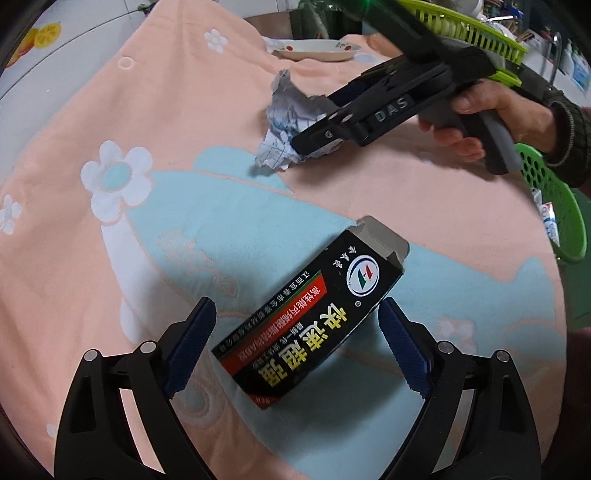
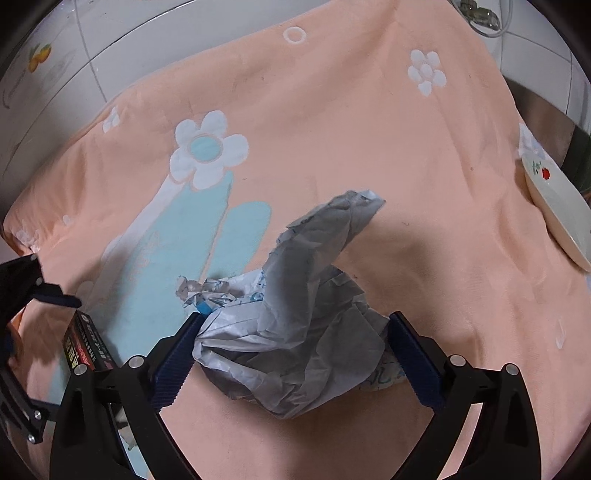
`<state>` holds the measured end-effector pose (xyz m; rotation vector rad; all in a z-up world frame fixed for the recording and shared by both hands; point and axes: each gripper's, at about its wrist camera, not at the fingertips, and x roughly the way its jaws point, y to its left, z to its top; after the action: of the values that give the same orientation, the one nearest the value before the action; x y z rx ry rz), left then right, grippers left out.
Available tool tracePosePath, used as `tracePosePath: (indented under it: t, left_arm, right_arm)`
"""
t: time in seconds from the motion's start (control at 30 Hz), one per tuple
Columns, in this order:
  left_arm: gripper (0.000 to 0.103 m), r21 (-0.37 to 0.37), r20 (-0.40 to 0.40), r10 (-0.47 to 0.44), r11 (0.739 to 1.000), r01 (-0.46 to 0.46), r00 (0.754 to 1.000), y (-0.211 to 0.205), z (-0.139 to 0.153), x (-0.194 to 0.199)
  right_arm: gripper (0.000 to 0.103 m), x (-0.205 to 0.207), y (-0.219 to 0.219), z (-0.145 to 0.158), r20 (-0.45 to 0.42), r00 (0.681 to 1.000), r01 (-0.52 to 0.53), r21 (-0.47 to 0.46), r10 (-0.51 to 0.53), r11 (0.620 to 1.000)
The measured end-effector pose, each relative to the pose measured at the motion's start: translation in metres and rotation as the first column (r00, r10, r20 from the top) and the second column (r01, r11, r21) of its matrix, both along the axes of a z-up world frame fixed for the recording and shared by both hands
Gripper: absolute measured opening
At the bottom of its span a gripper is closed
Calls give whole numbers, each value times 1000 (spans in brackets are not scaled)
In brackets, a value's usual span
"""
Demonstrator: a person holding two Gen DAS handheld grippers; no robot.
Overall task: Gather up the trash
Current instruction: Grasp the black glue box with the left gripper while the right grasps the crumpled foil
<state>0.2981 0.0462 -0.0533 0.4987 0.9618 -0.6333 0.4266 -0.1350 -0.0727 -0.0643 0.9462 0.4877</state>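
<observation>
"das" — right gripper (image 1: 325,122)

Two pieces of trash are lying on the cloth: one black carton (image 1: 306,317) is sitting between the fingers of the left gripper (image 1: 295,347), and one crumpled paper wad (image 2: 295,321) is sitting between the fingers of the right gripper (image 2: 295,354). One flowered dish (image 1: 314,50) is resting beyond the right gripper. Two green baskets are showing: one slatted basket (image 1: 476,33) behind that gripper, one perforated basket (image 1: 554,206) below its handle.
</observation>
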Motion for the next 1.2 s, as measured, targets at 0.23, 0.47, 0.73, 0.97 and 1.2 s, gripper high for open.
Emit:
tracePosePath:
  t: [0.23,0.47,0.73,0.97,1.2]
  left_arm:
    - [89,7,-26,-38,999,38,999,-10,-11,11]
    - [70,-37,-48,-50,998,48,998,-13,-10,10]
    - [49,-58,-42,-13,998,11,999,-17,-5,-13]
    - [48,-96,-33,81,992,-84,996,-24,-2,-27]
    - [48,-161,-26,149,975,-152,988,-30,11,-47]
  right_arm:
    - [67,-13,-2,10,23,1000,20,4,-20,1000]
    - [39,-30,-13,26,37,998,44,65,-46,997]
    - [24,-55,-13,34,61,997,34,55,-38,998]
    - [22,-80,-23,43,67,997,41,72,-46,997]
    - [21,-121,-37,57,100,994,31,83,-39,996]
